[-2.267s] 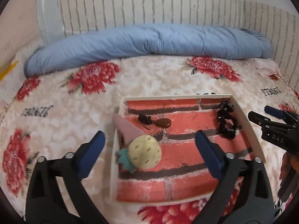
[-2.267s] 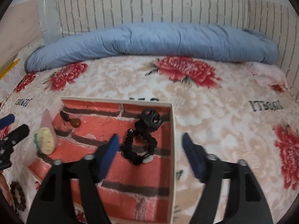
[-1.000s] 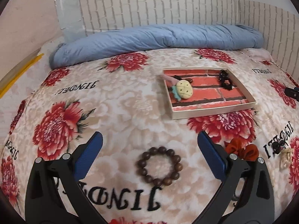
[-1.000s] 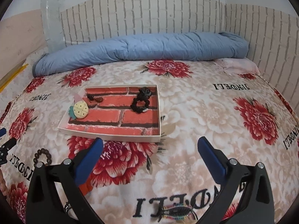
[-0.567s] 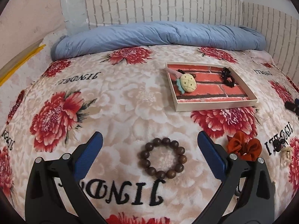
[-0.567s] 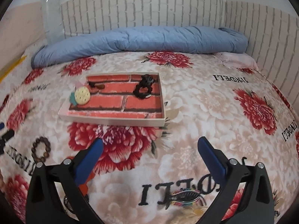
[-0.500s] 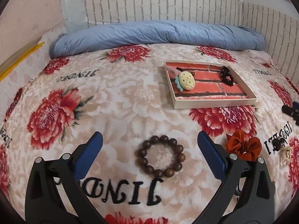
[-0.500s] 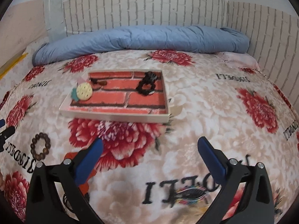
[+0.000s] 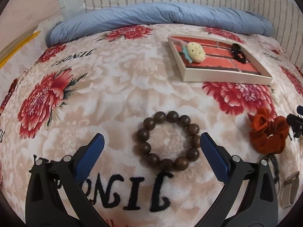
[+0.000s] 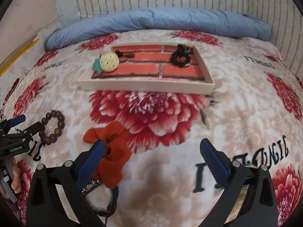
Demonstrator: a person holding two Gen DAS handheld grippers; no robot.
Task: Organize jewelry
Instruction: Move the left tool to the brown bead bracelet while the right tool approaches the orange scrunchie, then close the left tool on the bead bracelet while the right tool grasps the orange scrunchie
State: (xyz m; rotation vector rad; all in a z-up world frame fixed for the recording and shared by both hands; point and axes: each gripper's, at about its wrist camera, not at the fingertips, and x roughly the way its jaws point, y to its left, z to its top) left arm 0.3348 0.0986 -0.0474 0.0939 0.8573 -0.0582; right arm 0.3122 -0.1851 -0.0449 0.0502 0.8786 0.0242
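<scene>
The left gripper (image 9: 149, 147) hung spread wide around the wooden bead bracelet (image 9: 167, 141), seemingly lined up to grab it for the tray (image 9: 223, 78); the right gripper (image 10: 151, 152) was spread too, holding nothing

A black cord bracelet (image 10: 111, 198) is partly covered by the right gripper's (image 10: 151, 151) left finger and by the orange fabric scrunchie (image 10: 111, 151); its full shape cannot be made out. A sparkly band (image 10: 90, 186) beside it is seen only in a short stretch. In the left wrist view, a beige item (image 9: 289, 191) at the lower right is cut by the lens rim and cannot be identified. A small dark brown piece (image 10: 126, 54) behind the pineapple plush (image 10: 108, 62) in the tray (image 10: 145, 86) is too small to be named. A multicoloured object (image 10: 244, 165) is hidden behind the right finger.
</scene>
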